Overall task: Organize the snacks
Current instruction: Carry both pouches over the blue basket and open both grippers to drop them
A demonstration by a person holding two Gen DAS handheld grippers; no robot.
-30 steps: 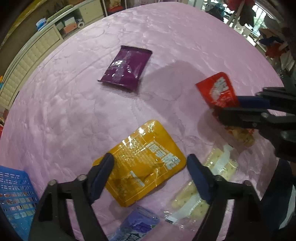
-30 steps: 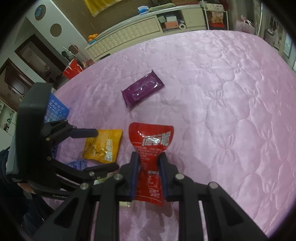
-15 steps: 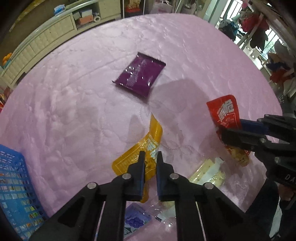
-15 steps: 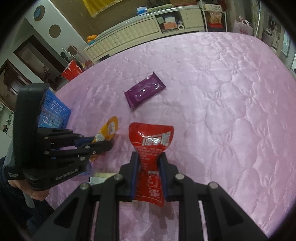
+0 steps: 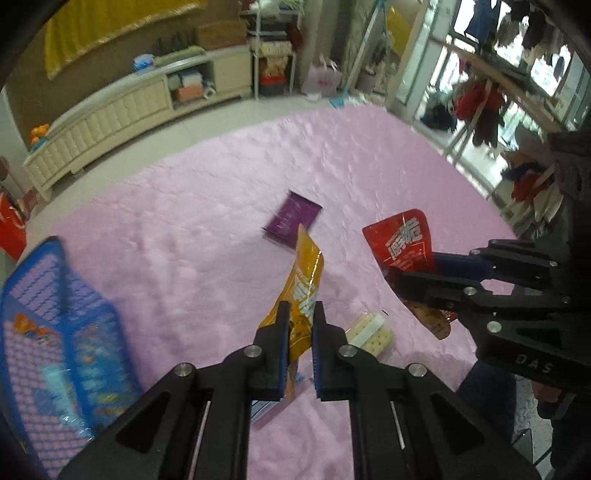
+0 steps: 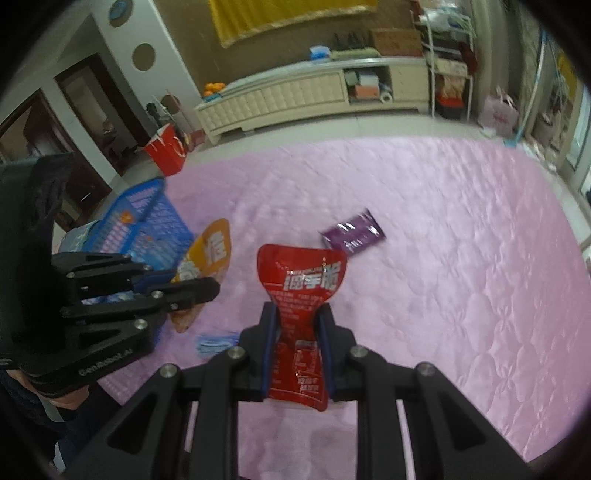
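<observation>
My left tongs [image 5: 300,325] pinch the yellow packet [image 5: 304,280]; my right tongs [image 6: 297,347] clamp the red packet [image 6: 301,295]. Both hang above the pink bed [image 5: 184,240]. I'd carry them to the blue basket [image 5: 55,306] at nine o'clock, releasing low inside.

We see a long cream sideboard [image 6: 295,99] along the far brown wall [image 6: 192,48], oranges [image 6: 214,88] at its left end and boxes in its open shelves. A yellow cloth [image 6: 291,14] hangs above it. The pale tiled floor [image 6: 332,127] meets a pink quilted bed [image 6: 461,240]. On the right, daylight enters through windows [image 5: 546,74] past hanging clothes [image 5: 480,103].
</observation>
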